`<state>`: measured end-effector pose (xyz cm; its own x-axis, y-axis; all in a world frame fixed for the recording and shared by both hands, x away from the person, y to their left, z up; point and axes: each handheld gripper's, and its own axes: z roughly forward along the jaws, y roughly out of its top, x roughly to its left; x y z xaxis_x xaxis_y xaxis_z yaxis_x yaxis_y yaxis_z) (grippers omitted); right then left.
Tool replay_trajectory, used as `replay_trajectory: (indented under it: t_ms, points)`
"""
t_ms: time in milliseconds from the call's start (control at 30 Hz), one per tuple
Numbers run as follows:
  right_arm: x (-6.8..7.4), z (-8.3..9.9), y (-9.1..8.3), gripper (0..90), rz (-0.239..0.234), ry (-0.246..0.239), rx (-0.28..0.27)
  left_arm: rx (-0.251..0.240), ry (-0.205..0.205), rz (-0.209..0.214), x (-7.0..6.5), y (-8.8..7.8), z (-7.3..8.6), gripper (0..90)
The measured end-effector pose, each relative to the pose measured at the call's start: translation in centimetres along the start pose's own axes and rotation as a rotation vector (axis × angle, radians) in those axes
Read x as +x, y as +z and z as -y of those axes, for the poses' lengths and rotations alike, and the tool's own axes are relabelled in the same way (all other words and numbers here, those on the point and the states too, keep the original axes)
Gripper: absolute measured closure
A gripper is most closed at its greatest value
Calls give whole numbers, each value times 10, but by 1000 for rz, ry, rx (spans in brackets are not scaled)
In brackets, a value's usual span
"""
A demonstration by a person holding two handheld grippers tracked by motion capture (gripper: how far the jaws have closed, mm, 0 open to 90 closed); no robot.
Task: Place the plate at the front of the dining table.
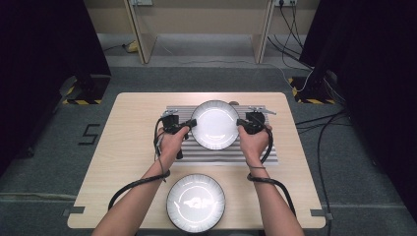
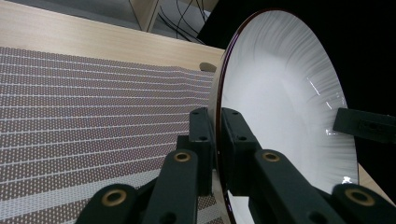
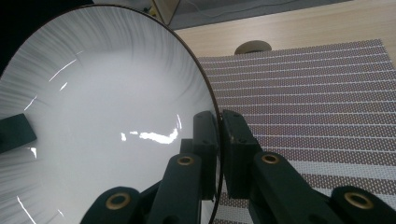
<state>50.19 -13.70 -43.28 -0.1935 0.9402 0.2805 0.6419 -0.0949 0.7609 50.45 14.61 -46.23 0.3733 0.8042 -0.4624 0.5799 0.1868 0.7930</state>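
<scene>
Second white ribbed plate (image 1: 195, 202) sitting nearest, we're clamping both grippers (image 1: 188, 125) (image 1: 241, 123) on the white ribbed ceramic plate's (image 1: 215, 124) opposite rims, keeping it level over the striped woven placemat (image 1: 216, 155).

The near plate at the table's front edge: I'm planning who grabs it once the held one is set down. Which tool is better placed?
Left, narrowly. Both tools, left and right, are clamped on the far plate over the mat. The near plate lies slightly toward the left forearm's side.
</scene>
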Motion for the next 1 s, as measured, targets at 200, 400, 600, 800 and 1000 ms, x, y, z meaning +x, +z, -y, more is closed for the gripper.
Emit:
replay_trajectory:
  t_ms: [200,400,600,800,1000]
  points:
    - [0,1,3,851,1,7,8,1,-4,-6,1,1,1,834]
    - [0,2,6,853,-2,9,11,4,-16,-10,4,1,2,834]
    - [0,1,7,853,2,8,15,7,-20,-11,4,3,2,834]
    - [-1,1,8,855,4,13,16,12,-23,-11,4,5,1,835]
    - [-3,1,9,855,4,19,16,9,-31,-6,5,7,0,836]
